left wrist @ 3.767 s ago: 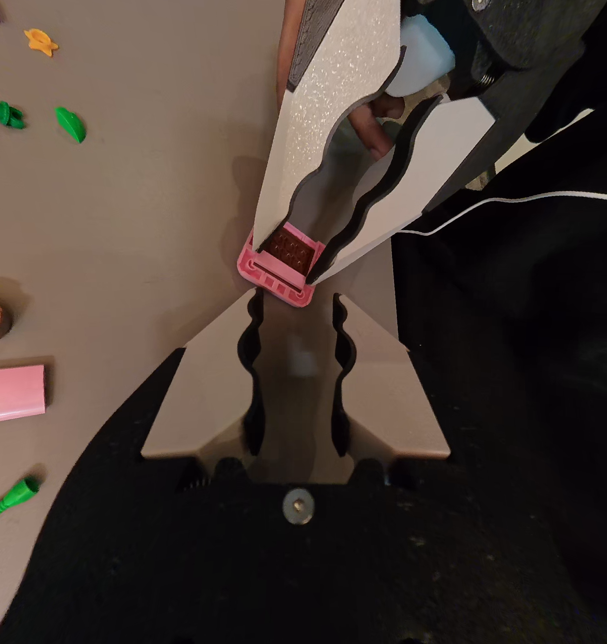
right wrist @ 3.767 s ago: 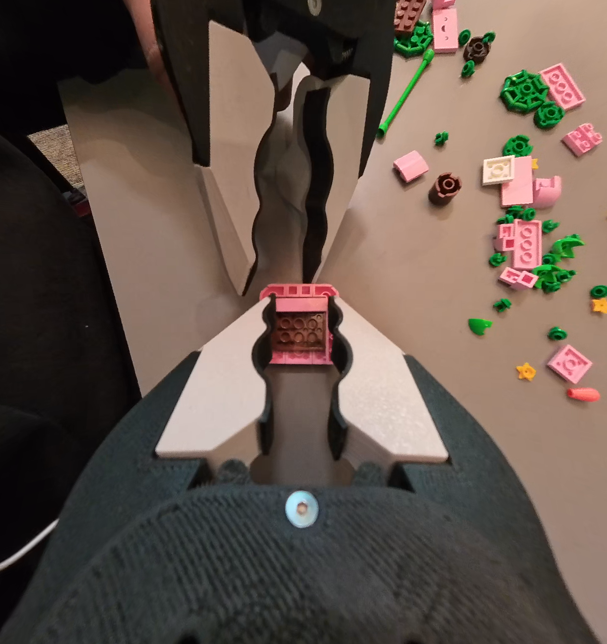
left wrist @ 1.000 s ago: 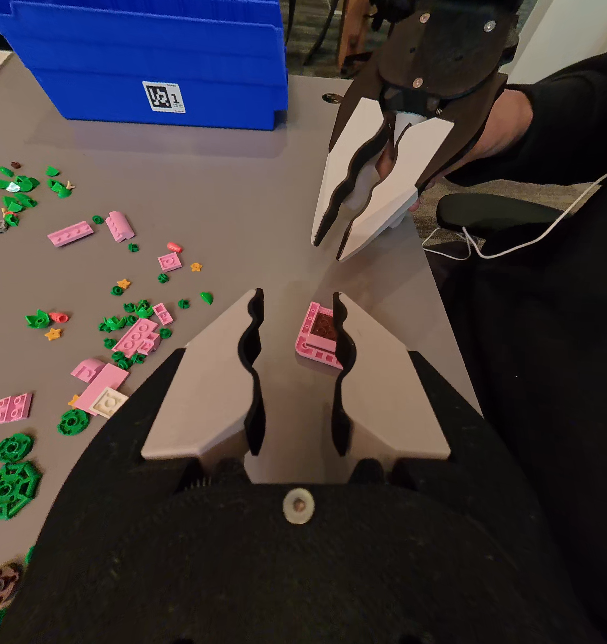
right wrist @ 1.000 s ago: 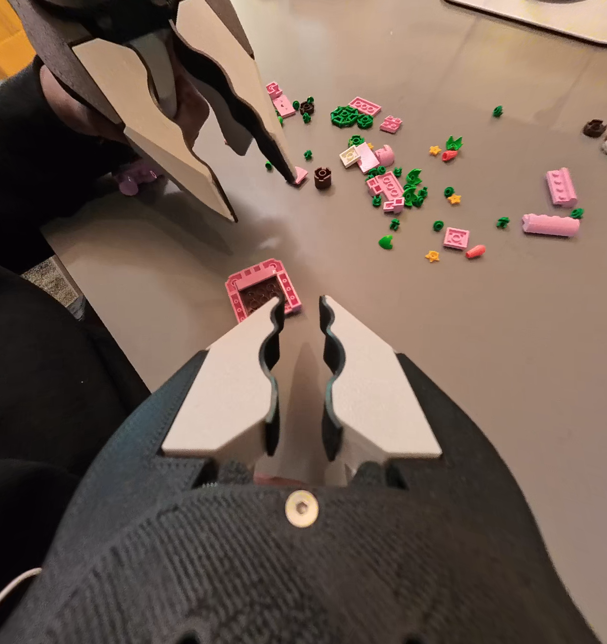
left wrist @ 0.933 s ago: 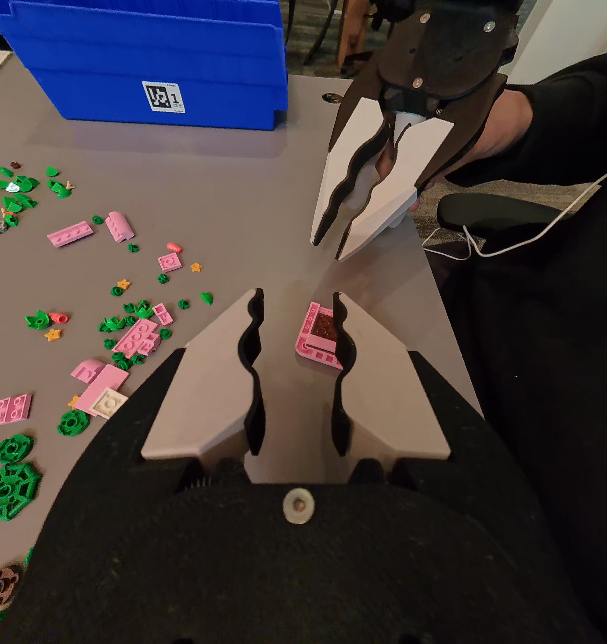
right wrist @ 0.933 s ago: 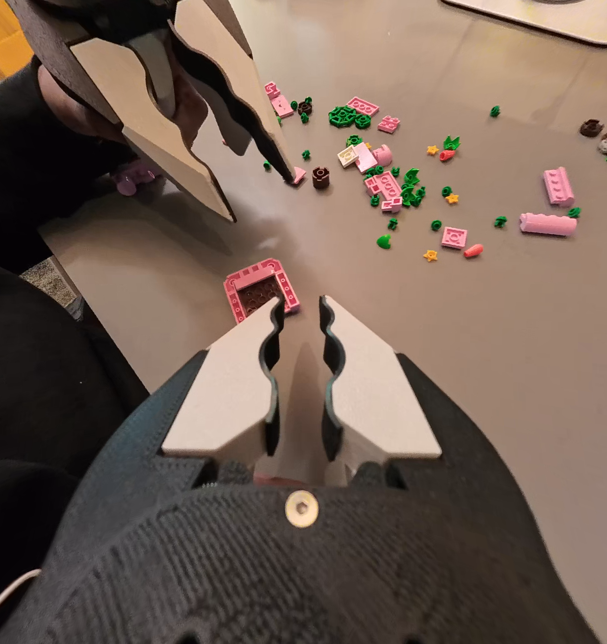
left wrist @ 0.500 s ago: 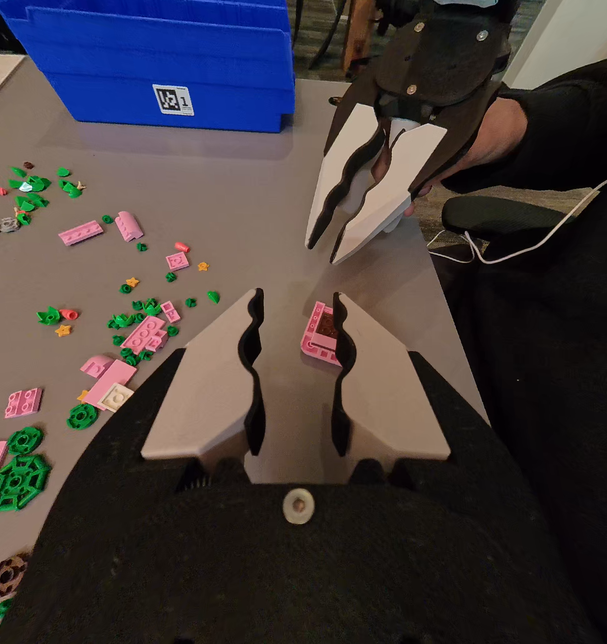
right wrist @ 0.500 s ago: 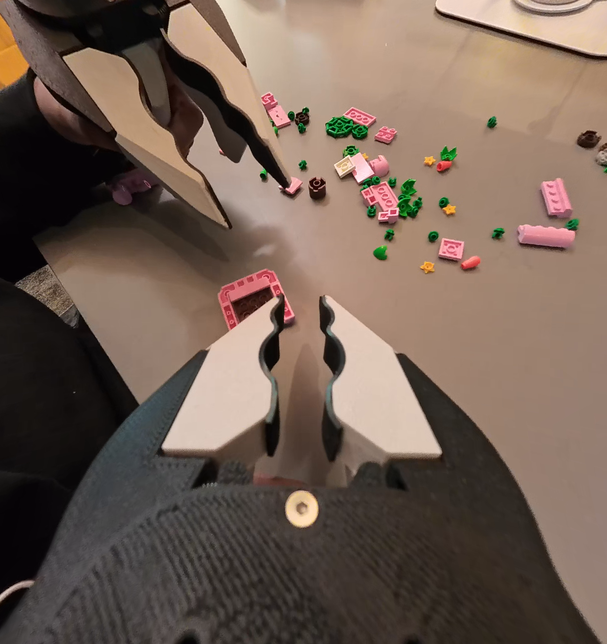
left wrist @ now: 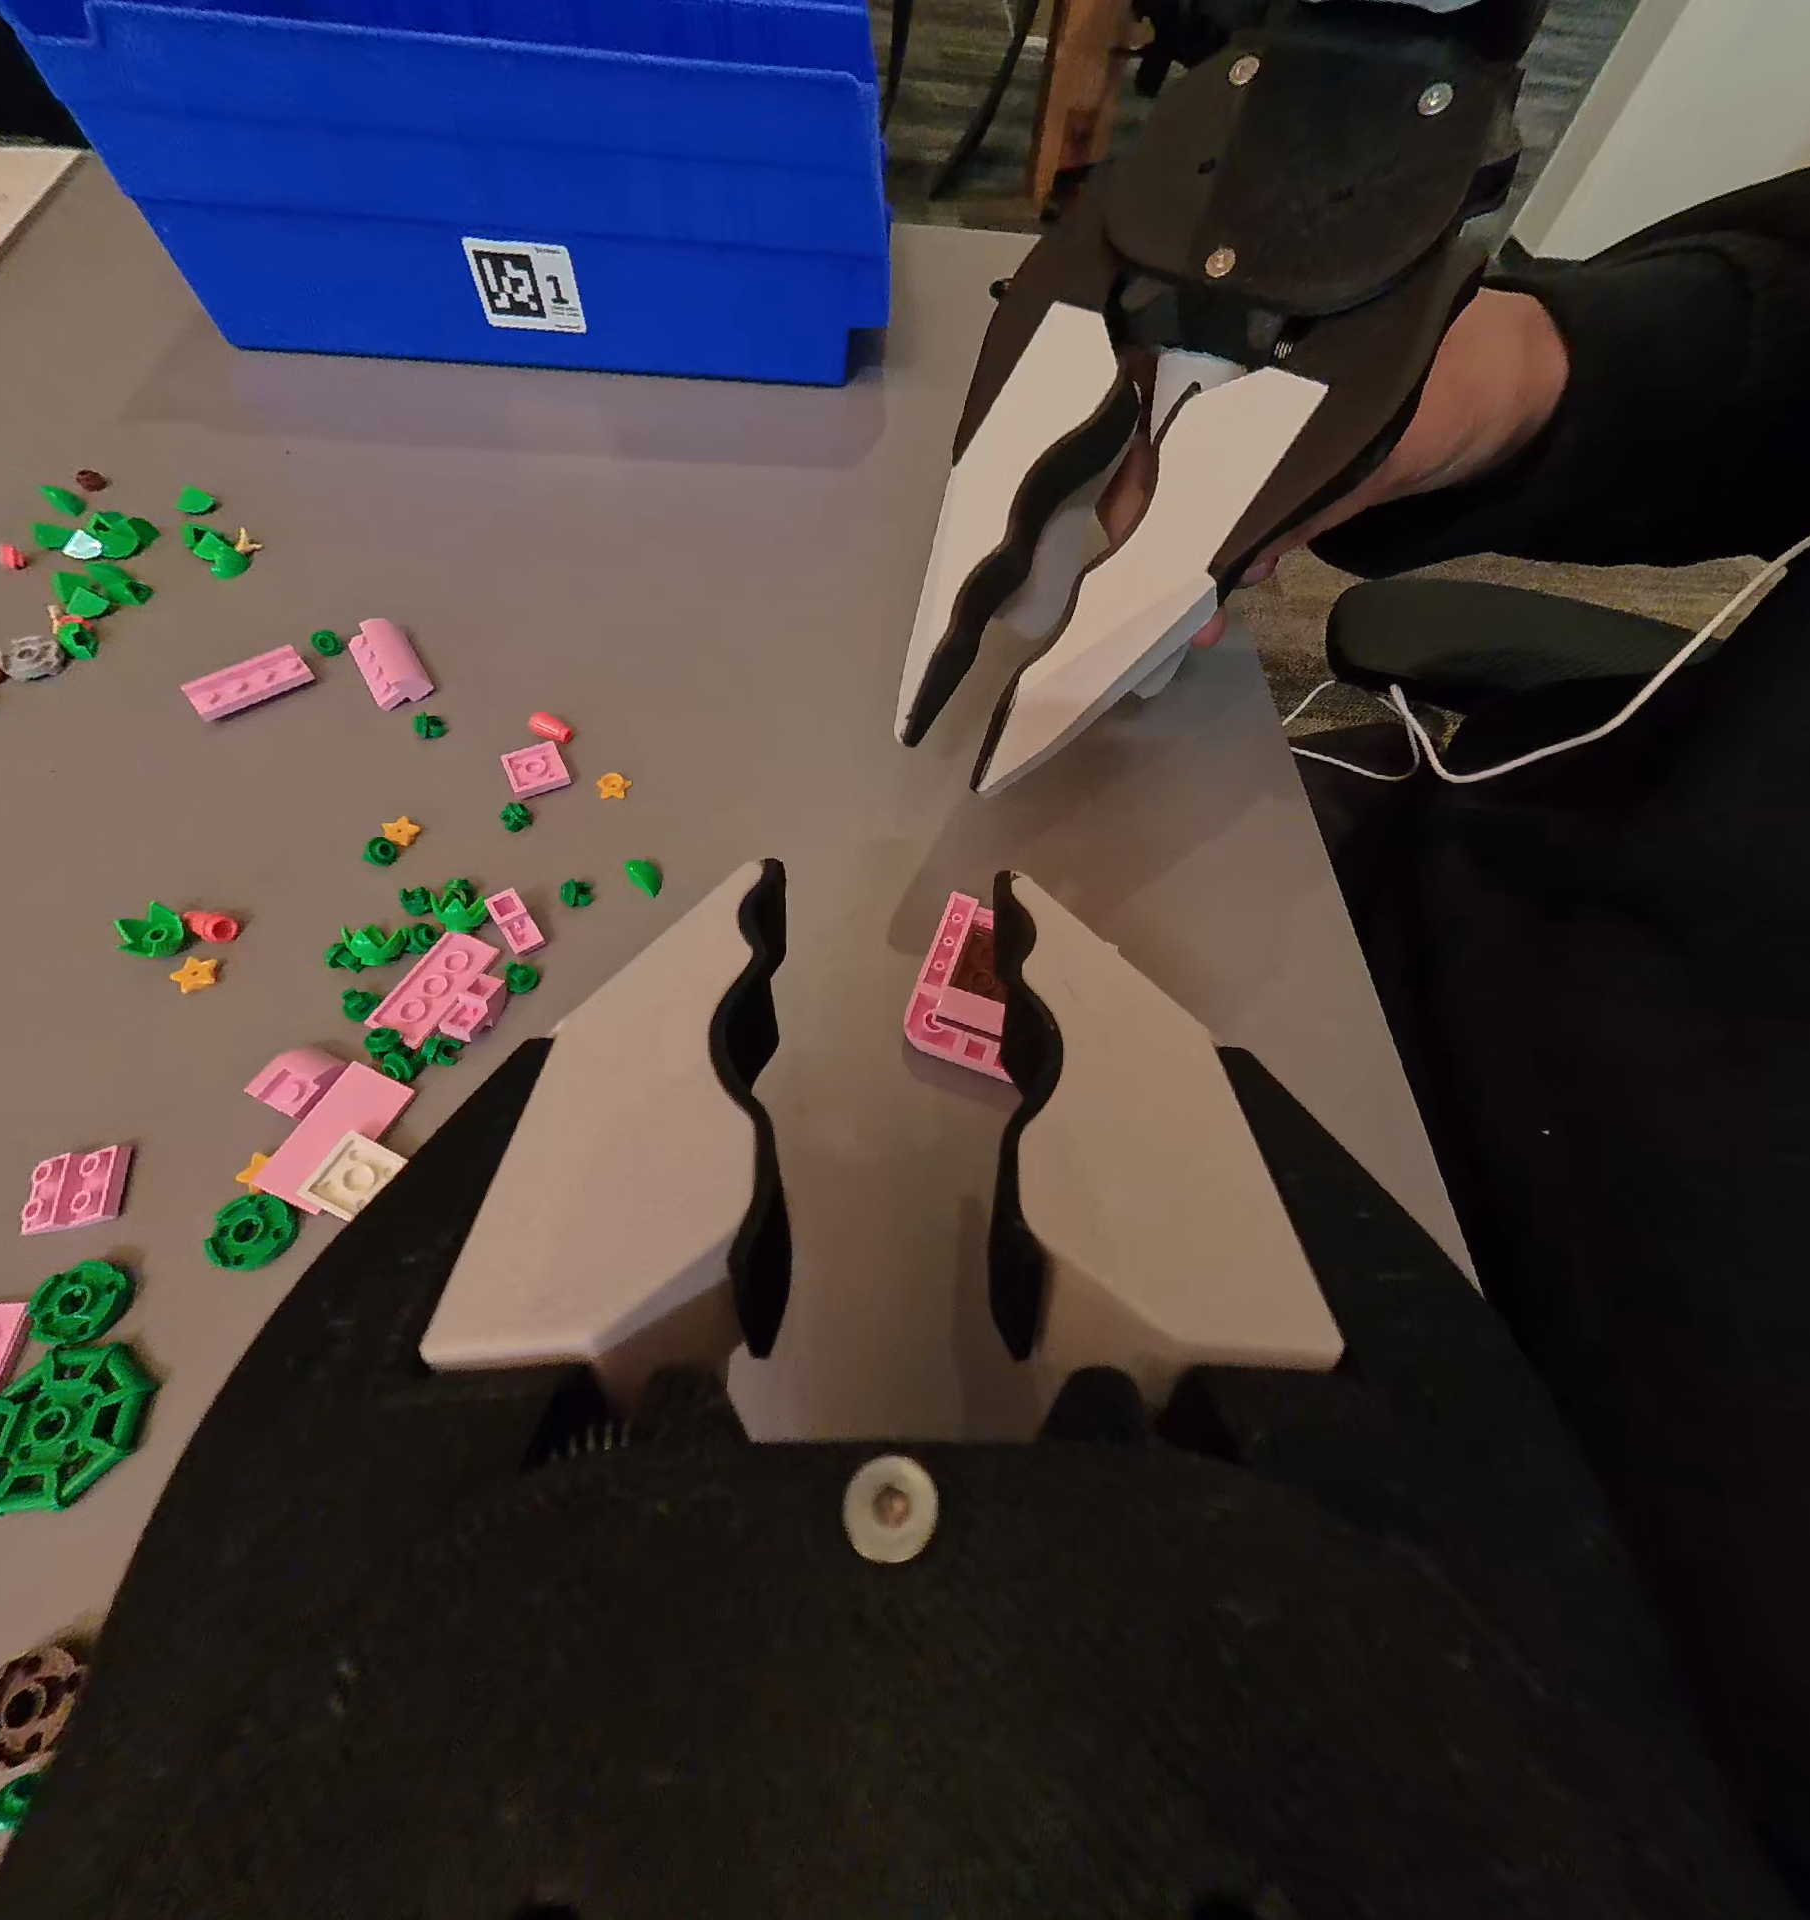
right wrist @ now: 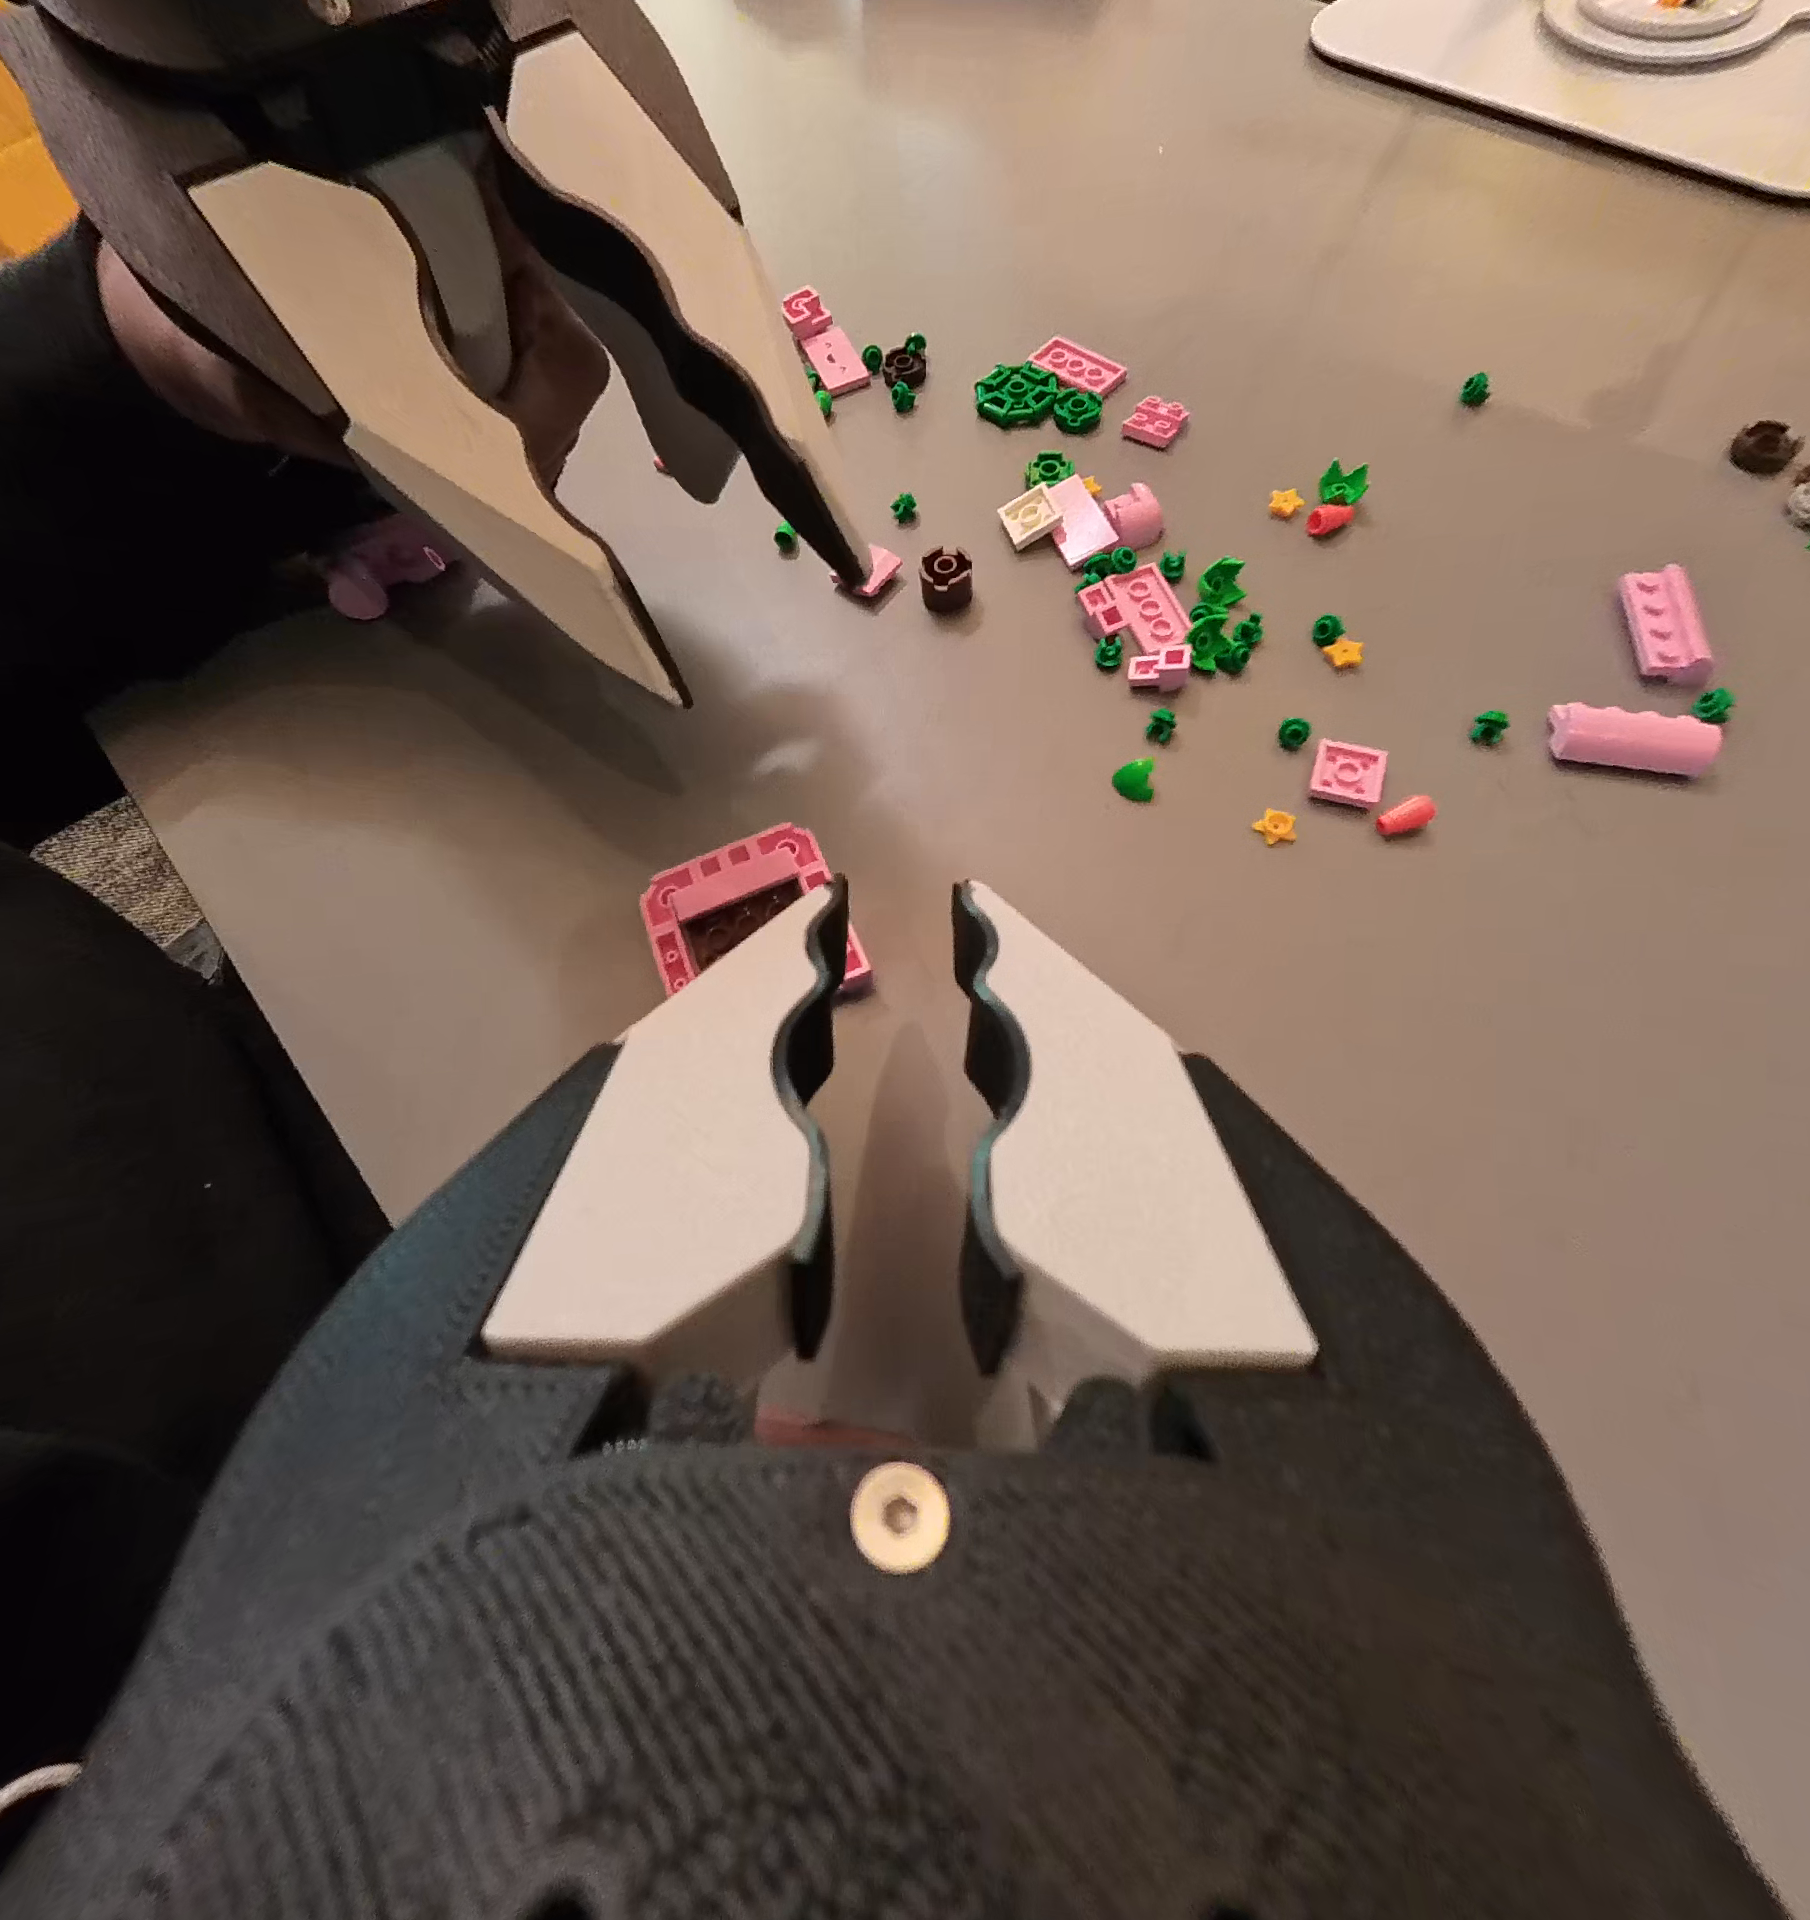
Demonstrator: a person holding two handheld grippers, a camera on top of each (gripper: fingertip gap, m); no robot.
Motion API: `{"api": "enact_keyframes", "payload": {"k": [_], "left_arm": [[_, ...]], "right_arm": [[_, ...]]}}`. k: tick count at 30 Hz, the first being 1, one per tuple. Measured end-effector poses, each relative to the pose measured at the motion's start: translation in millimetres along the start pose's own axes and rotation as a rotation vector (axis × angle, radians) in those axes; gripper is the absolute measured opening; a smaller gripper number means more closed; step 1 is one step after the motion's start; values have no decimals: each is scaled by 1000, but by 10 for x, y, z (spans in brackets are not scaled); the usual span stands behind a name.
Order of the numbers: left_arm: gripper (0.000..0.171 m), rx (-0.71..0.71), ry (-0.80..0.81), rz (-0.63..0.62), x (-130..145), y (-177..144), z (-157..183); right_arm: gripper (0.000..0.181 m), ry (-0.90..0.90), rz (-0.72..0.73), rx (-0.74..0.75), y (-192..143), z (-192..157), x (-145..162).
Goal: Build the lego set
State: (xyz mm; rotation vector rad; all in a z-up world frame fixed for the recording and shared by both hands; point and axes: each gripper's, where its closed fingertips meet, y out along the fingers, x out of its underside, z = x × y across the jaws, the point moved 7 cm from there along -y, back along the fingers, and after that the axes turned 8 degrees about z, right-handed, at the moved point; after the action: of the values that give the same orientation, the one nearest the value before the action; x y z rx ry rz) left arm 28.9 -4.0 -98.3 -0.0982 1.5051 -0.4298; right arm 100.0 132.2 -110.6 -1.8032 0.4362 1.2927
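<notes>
Both units are off the build now. 3.8 s ago the right hand-held gripper (right wrist: 899,896) was pinching the pink frame (right wrist: 719,883) with the brown plate seated in it, and the left hand-held gripper (left wrist: 888,875) was nosed up against it; since then both have let go and lifted.

Current state:
- The pink frame, with the brown plate (left wrist: 979,971) in it, sits flat on the desk (left wrist: 735,582) near the person-side edge, untouched. In the left wrist view it is half hidden behind the right-hand finger; in the right wrist view it lies just behind the left-hand finger tip.
- Left hand-held gripper: fingers spread wide, nothing between them.
- Right hand-held gripper: fingers parted with a narrower gap, empty, hanging above the desk.
- Loose parts are scattered further out: pink plates, green leaves and flower bits, a dark brown round brick (right wrist: 946,575), small yellow stars. The blue bin (left wrist: 485,177) is at the far side.

Read: the brown-into-pink sub-step looks done, so this is a gap between steps. Next move is probably fetching a piece from the pile. The small green bits will be fiddly to pinch with these wide fingers. I can't tell from here whether the brown plate is fully pressed home.
</notes>
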Motion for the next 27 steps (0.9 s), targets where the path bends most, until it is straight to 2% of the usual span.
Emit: {"api": "enact_keyframes", "payload": {"k": [5,10,14,20,23,27], "left_arm": [[39,0,-1,1,1,0,-1],[38,-2,1,3,-3,0,0],[39,-3,1,3,-3,4,1],[39,-5,1,2,1,5,-2],[39,-5,-2,3,5,2,-7],[38,-3,-5,-1,17,8,-10]], "right_arm": [[21,-6,2,59,-19,95,15],[30,-37,8,234,-80,393,64],[65,-29,-7,369,-77,668,148],[110,37,-128,422,92,920,314],[120,56,-139,421,118,953,315],[122,112,-152,398,125,988,338]]}}
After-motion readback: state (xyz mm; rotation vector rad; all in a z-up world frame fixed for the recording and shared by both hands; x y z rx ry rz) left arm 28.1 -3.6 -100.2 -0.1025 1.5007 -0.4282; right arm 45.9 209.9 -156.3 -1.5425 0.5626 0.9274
